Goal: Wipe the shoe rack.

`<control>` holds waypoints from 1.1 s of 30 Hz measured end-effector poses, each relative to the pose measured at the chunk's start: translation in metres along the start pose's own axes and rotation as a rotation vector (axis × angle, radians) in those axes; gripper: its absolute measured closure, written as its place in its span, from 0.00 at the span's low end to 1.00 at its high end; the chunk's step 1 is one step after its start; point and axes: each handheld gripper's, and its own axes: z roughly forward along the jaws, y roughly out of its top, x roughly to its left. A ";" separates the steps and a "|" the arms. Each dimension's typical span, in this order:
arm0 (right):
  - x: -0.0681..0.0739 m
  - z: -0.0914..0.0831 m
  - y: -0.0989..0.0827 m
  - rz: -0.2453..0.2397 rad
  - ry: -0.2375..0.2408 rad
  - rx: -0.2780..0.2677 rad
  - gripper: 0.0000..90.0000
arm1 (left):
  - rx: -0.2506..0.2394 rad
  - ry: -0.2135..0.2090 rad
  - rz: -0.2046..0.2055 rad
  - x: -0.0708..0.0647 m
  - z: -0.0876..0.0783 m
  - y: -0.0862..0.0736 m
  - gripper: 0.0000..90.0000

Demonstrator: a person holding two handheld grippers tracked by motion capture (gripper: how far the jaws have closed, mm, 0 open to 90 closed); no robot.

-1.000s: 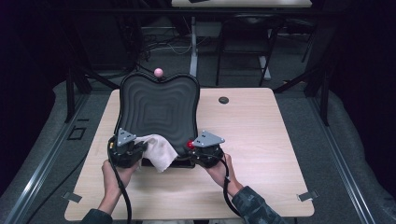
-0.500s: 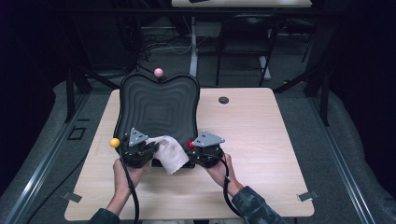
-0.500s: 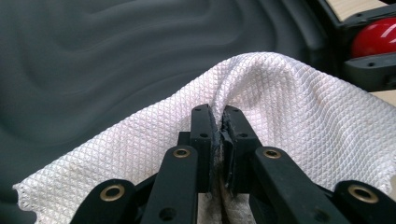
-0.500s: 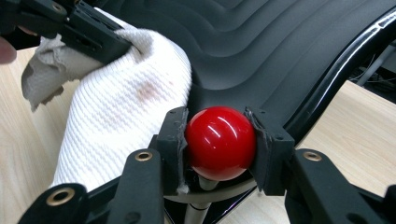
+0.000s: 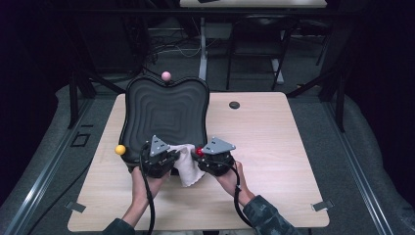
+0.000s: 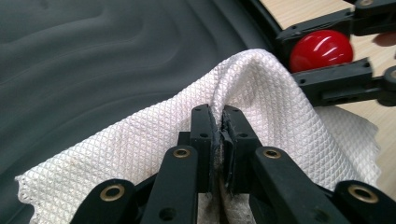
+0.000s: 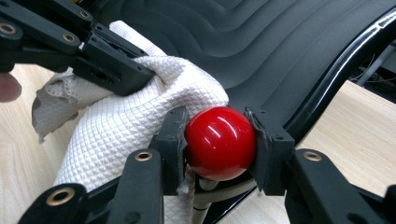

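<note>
White waffle-weave cloth (image 6: 140, 144) is pinched in a raised fold between the pads of the left gripper (image 6: 218, 126), whose jaws are pressed together on it with hardly a gap. From that fold the cloth falls away on both sides. One side lies across the dark ribbed surface of the tray (image 6: 93, 60); the other hangs over the tray's near rim onto the table (image 5: 274, 142). In the high view the cloth's (image 5: 188, 164) long axis runs from the tray's front edge back toward the person, and its loose end rests on the wood between the two grippers.

The right gripper (image 7: 219, 142) is clamped on a red ball (image 7: 219, 142), one pad on each side. The ball sits on a short stem at the tray's near rim, and the cloth touches its left pad.

Compared with a second ago, the left gripper (image 5: 157, 159) has slid across the tray's front edge toward the right gripper (image 5: 215, 159), and the cloth has bunched closer to the red ball (image 5: 199, 152). This has left a yellow ball (image 5: 120, 150) at the tray's front left corner in plain sight. The right gripper has kept its place.

Both forearms come in from the near edge of the table, with the hands low behind the grippers and the jaws pointing away toward the tray. A pink ball (image 5: 166, 75) stands at the tray's far rim.
</note>
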 end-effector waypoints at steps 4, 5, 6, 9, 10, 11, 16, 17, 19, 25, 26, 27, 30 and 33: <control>0.000 0.000 0.000 0.001 0.000 0.000 0.67 | -0.004 -0.011 0.003 -0.005 0.003 0.001 0.93; 0.000 0.001 0.000 0.002 0.003 -0.008 0.67 | -0.002 -0.016 0.003 -0.005 0.003 0.002 0.93; 0.000 0.000 0.000 0.001 -0.004 -0.004 0.67 | -0.005 -0.021 0.003 -0.007 0.004 0.002 0.93; 0.000 0.001 0.000 0.004 0.004 -0.009 0.67 | -0.005 -0.033 0.008 -0.011 0.007 0.003 0.93; 0.000 0.001 0.000 0.004 0.003 -0.009 0.67 | -0.007 -0.034 0.008 -0.012 0.008 0.003 0.93; 0.000 0.001 0.000 0.005 0.002 -0.009 0.67 | -0.006 -0.039 0.008 -0.013 0.009 0.004 0.93; 0.000 0.001 0.000 0.004 0.001 -0.009 0.67 | -0.011 -0.059 -0.002 -0.019 0.012 0.004 0.93; 0.000 0.001 0.000 0.006 0.001 -0.009 0.67 | -0.011 -0.058 -0.001 -0.019 0.013 0.004 0.93; 0.000 0.001 -0.001 0.007 0.004 -0.011 0.67 | -0.012 -0.066 -0.010 -0.018 0.013 0.004 0.93; 0.000 0.001 0.000 0.002 0.003 -0.011 0.67 | -0.009 -0.046 0.028 -0.020 0.012 0.004 0.93; 0.000 0.001 0.000 0.001 0.002 -0.010 0.67 | -0.011 -0.040 0.036 -0.021 0.012 0.004 0.93; 0.001 0.001 0.000 0.000 0.001 -0.010 0.67 | -0.009 -0.031 0.047 -0.021 0.012 0.004 0.93; 0.001 0.001 0.000 0.000 0.002 -0.009 0.67 | -0.007 -0.006 0.063 -0.021 0.011 0.003 0.93; 0.000 0.001 0.000 -0.004 0.001 -0.009 0.67 | -0.008 0.010 0.054 -0.017 0.010 0.002 0.93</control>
